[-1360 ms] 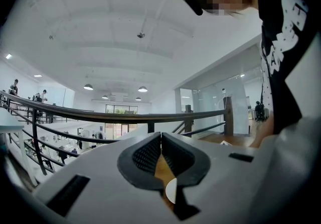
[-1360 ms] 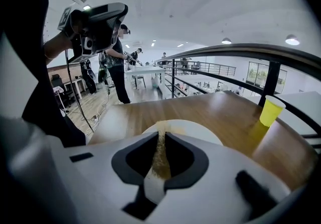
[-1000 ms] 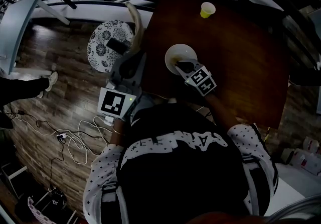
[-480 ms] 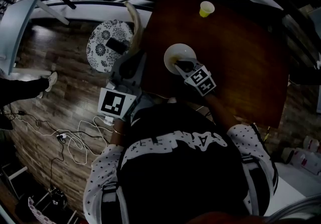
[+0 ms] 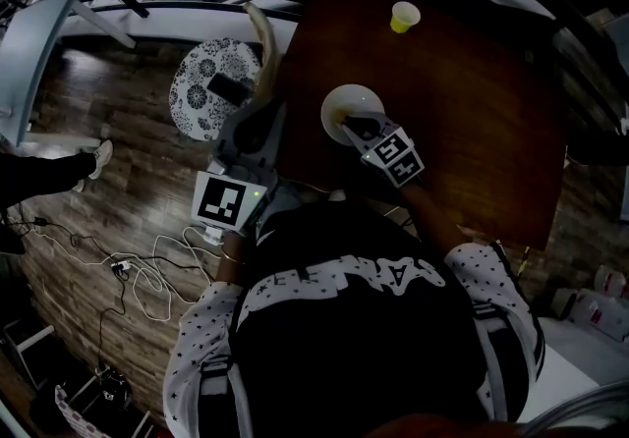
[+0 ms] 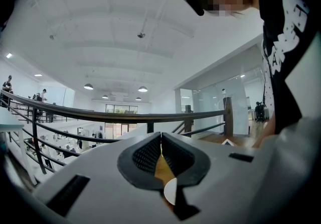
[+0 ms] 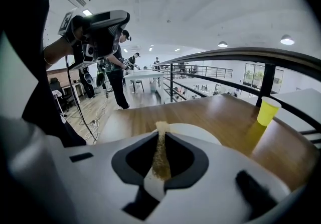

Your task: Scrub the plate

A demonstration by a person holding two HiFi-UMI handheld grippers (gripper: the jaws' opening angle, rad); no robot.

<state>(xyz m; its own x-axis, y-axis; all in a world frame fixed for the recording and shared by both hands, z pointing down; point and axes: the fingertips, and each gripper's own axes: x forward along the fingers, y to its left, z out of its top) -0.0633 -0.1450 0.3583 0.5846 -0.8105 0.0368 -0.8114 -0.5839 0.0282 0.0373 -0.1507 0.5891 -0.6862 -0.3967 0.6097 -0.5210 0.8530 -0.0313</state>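
**Left gripper view.** The left gripper (image 6: 161, 136) has its jaws pressed together at the tips, with nothing made out between them. It points toward a dark railing (image 6: 100, 115).

**Right gripper view.** The right gripper (image 7: 161, 135) is clamped on a thin tan scrub pad (image 7: 159, 160) (seen edge-on). The pad's far end reaches over the near rim of the white plate (image 7: 198, 132); contact cannot be told. The plate lies on the wooden table (image 7: 220, 110). A yellow cup (image 7: 268, 111) stands far right, well apart.

**Head view.** The plate sits near the table's left edge, with the right gripper over it. The left gripper hangs left of the table, above the floor (image 5: 118, 181).
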